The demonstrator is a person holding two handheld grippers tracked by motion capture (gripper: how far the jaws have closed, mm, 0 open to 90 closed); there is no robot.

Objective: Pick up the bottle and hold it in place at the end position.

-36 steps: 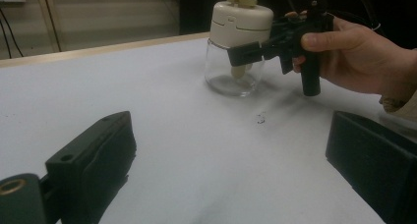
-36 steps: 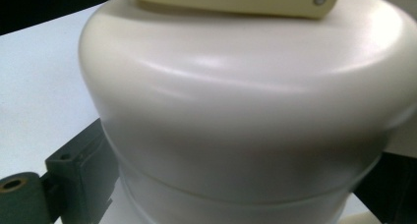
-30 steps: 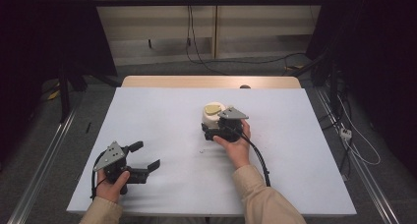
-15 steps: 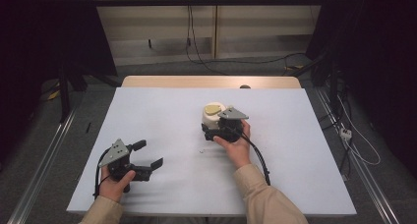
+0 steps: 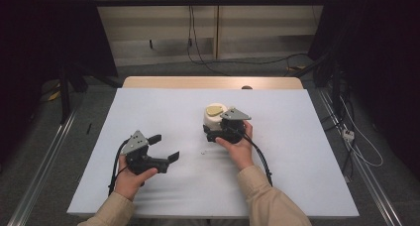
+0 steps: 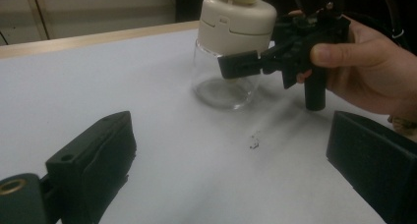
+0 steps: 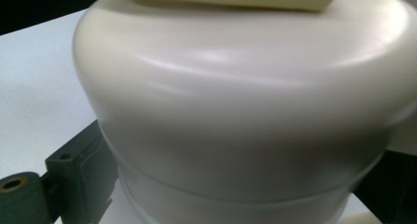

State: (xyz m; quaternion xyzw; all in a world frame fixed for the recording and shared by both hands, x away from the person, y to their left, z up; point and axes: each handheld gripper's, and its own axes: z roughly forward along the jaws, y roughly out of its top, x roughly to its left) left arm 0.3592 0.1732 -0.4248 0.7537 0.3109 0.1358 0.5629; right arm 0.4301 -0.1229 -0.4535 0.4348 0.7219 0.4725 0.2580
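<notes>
A jar (image 5: 214, 116) with a cream lid and a clear glass body (image 6: 223, 84) stands upright near the middle of the white table (image 5: 297, 151). My right gripper (image 5: 216, 131) sits just on the near side of it, jaws on either side of the jar and closed against its glass part (image 6: 237, 67). In the right gripper view the cream lid (image 7: 246, 91) bulges between the two fingers (image 7: 76, 175). My left gripper (image 5: 164, 147) is held above the table's front left, open and bare, pointing toward the jar from a short distance (image 6: 231, 155).
A tiny dark speck (image 6: 254, 145) lies on the table between the two grippers. A bare wooden strip (image 5: 213, 82) runs along the table's far edge. Metal rails and cables lie on the floor on both sides.
My left gripper has moved a little to the right and forward, toward the jar. The right gripper and the jar have stayed still.
</notes>
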